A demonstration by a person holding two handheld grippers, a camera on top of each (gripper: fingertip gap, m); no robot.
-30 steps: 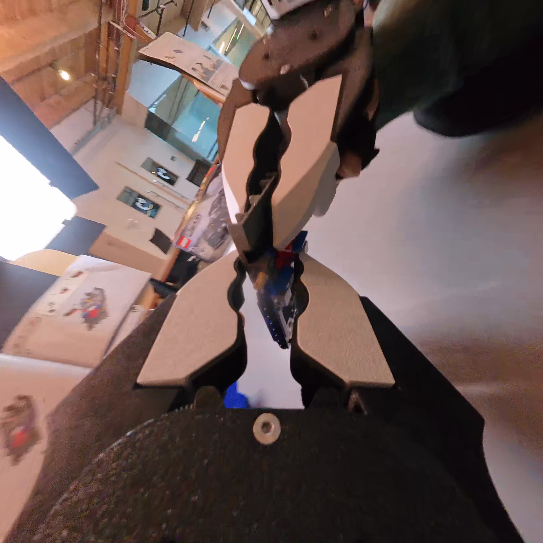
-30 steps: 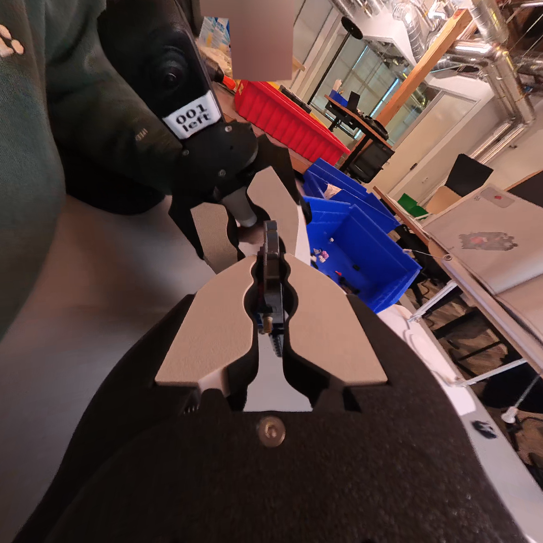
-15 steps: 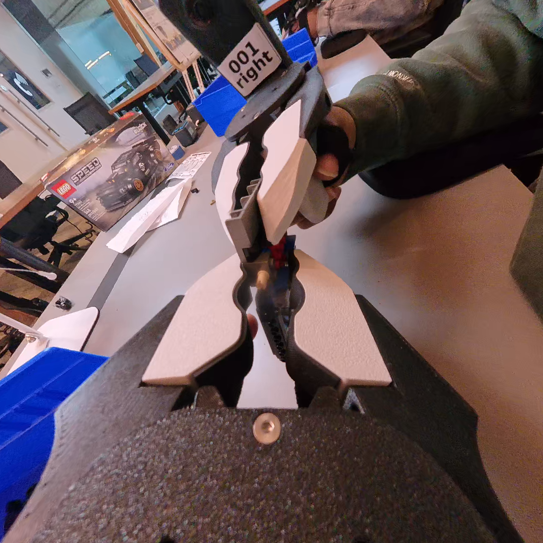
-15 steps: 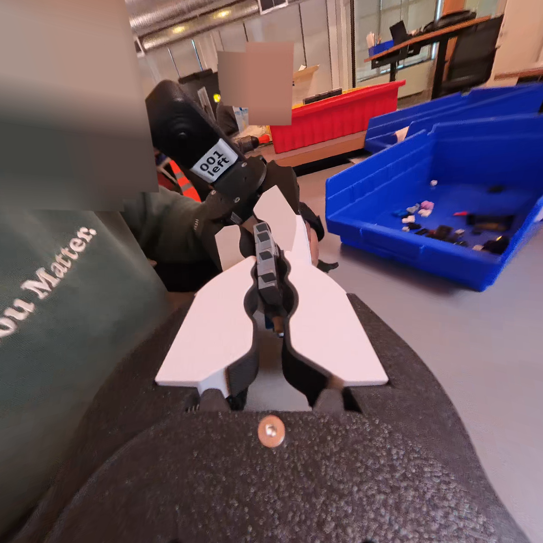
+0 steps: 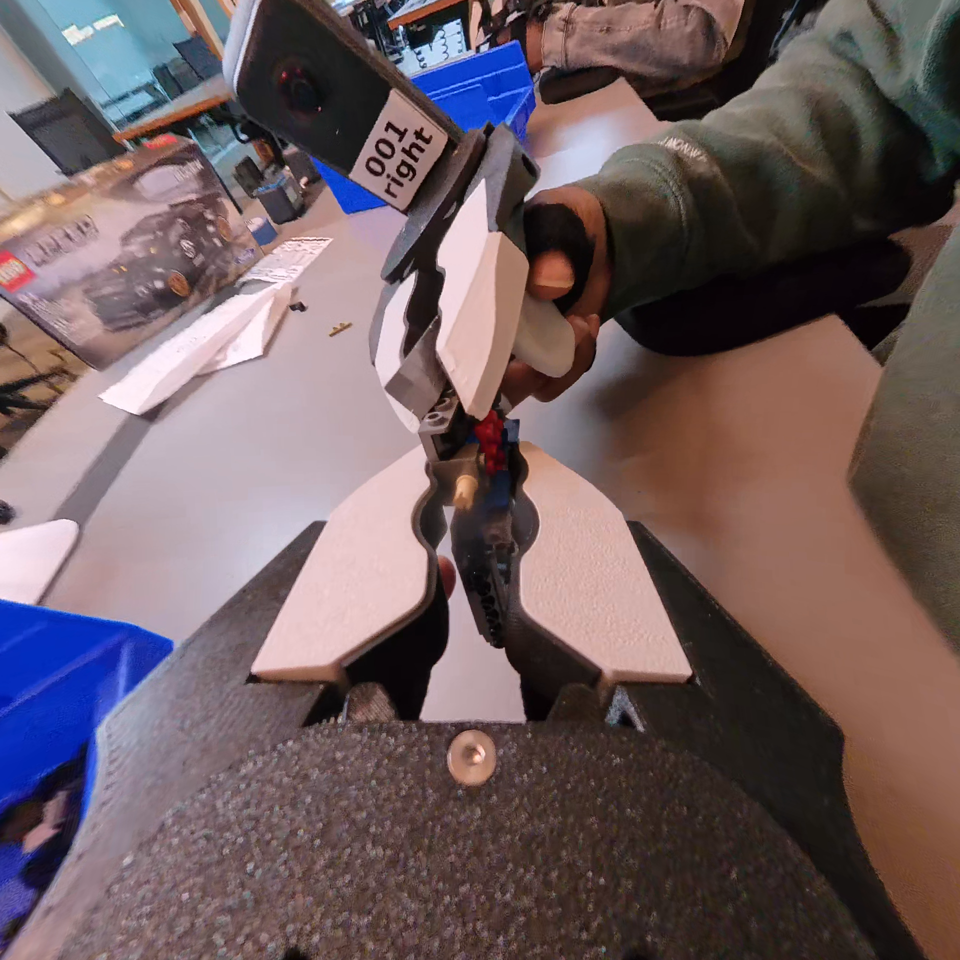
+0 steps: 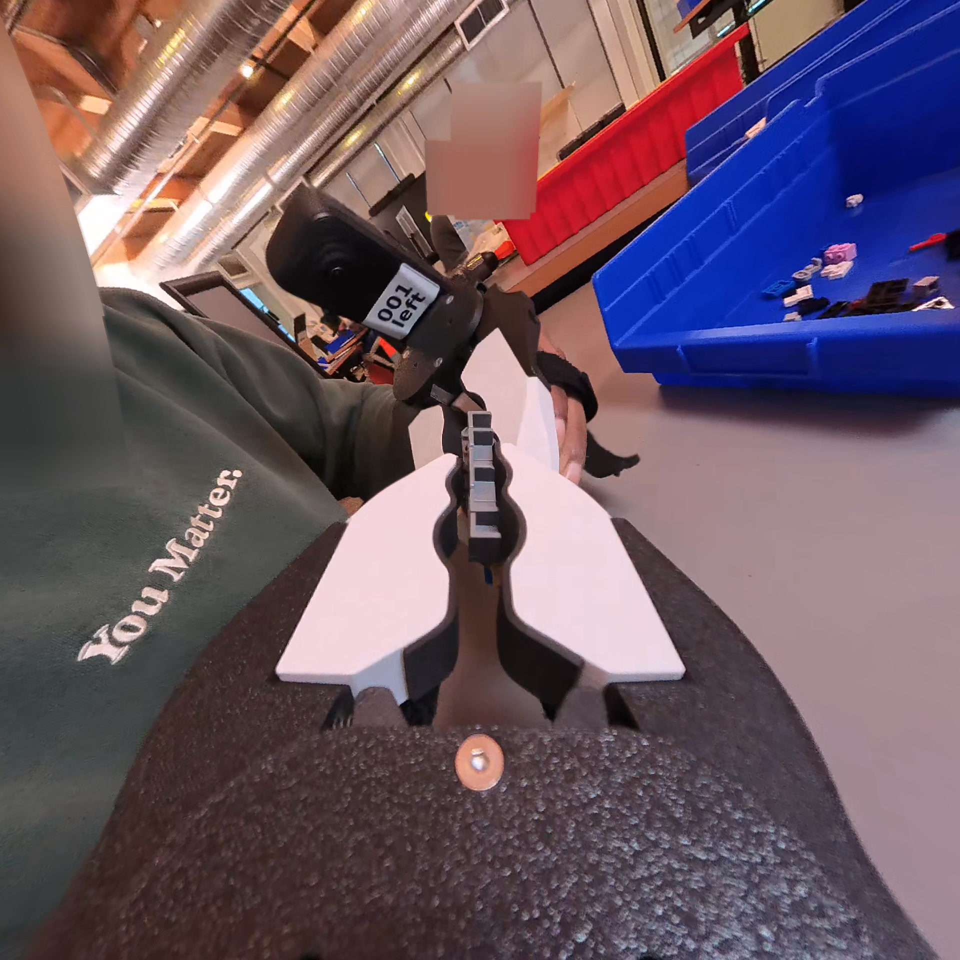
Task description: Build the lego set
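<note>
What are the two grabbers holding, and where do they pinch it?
Both grip one small toy-brick assembly: the left gripper pinches its black-and-blue end, the right gripper its grey stepped end.

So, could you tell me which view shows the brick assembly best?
The left wrist view: the brick assembly shows red, blue, grey and black parts side-on. The right wrist view shows only its narrow grey-and-black edge.

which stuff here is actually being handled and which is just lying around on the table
In the claws:
- brick assembly, clamped at one end by the left claw and at the other by the right claw

Lying about:
- blue bin of loose bricks
- toy set box
- white paper
</note>
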